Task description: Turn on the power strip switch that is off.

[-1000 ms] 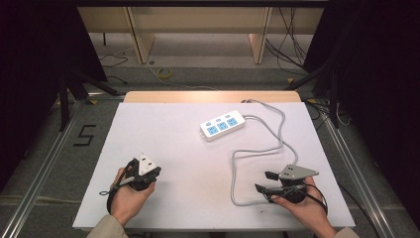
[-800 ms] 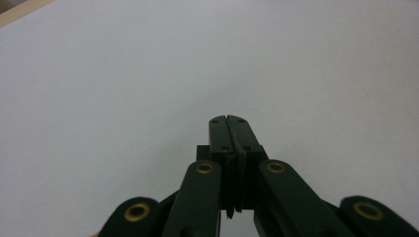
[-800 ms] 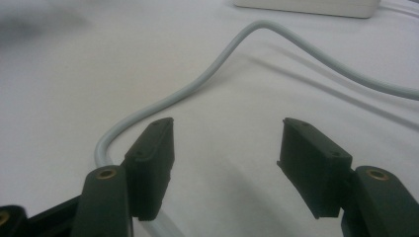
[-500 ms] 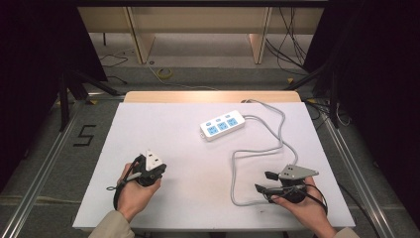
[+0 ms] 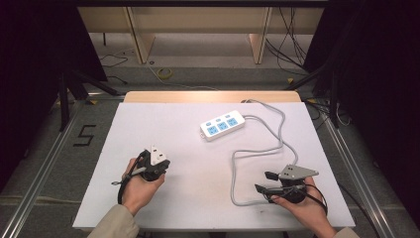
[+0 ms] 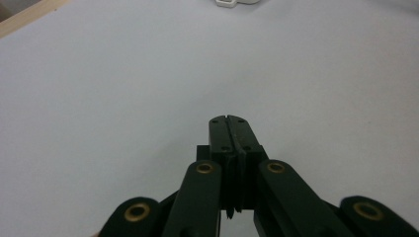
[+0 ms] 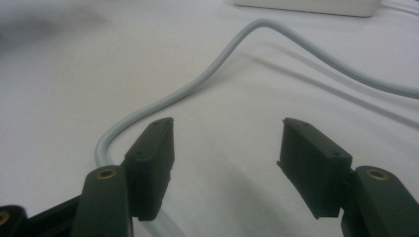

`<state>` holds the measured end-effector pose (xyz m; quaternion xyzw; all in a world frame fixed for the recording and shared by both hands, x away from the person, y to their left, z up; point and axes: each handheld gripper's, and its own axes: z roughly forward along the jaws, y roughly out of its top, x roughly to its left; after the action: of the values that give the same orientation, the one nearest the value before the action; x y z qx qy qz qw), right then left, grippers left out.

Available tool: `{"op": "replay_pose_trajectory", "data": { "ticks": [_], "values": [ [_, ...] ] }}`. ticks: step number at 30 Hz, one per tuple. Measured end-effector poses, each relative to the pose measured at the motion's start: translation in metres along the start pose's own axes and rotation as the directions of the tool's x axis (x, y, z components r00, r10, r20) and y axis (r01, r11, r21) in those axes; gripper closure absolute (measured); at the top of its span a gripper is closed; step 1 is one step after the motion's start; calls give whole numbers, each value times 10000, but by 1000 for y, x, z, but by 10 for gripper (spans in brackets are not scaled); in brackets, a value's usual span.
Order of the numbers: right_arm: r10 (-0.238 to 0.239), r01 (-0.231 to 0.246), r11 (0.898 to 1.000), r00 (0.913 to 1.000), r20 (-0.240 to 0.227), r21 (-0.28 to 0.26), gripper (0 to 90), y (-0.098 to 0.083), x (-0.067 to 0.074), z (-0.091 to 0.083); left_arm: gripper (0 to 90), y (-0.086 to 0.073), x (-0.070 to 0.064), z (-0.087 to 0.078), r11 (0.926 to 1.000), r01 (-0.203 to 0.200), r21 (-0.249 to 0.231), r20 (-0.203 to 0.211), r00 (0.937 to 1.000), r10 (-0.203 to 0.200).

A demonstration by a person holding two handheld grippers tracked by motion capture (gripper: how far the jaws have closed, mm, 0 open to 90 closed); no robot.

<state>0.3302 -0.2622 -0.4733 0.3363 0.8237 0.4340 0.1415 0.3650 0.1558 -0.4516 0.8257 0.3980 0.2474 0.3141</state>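
Observation:
A white power strip [image 5: 223, 125] with blue sockets lies at the table's far middle, and its edge shows at the top of the left gripper view [image 6: 236, 2] and the right gripper view [image 7: 306, 6]. Its grey cable [image 5: 257, 151] loops down the right side toward the near edge. My left gripper [image 5: 157, 166] is held at the near left, a pale plate on top, its jaws [image 6: 228, 121] shut with nothing between them. At the near right, my right gripper [image 5: 265, 181] points left and stands open [image 7: 225, 143]. The cable [image 7: 222, 54] curves past its left jaw on the tabletop.
The white tabletop [image 5: 163, 124] has a wooden strip along its far edge [image 5: 208, 96]. Metal rails run along both sides on the floor. Beyond the table stand shelf legs with loose cables on the floor [image 5: 163, 73].
My left hand and its gripper have shifted a little to the right and away from the near edge. The right gripper, the power strip and the cable have not moved.

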Motion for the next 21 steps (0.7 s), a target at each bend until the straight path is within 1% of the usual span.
{"op": "replay_pose_trajectory", "data": {
  "ticks": [9,10,15,16,21],
  "values": [
    [7,-7,10000,10000,6,-24,389,0,0,0,897,4,1,4,10000,8,-62,-5,10000,-8],
    [10,-10,10000,10000,-3,-19,389,0,0,0,897,6,2,4,10000,-56,-68,3,10000,56],
    [2,-2,10000,10000,-3,-21,389,0,0,0,898,11,0,7,9999,-22,-169,1,10000,22],
    [8,-8,10000,10000,-4,-18,389,0,0,0,898,13,0,7,9998,-79,-163,3,10000,79],
    [57,-57,10000,10000,16,-32,389,0,0,0,897,19,-1,11,9996,-103,-245,44,9999,104]
  ]
}}
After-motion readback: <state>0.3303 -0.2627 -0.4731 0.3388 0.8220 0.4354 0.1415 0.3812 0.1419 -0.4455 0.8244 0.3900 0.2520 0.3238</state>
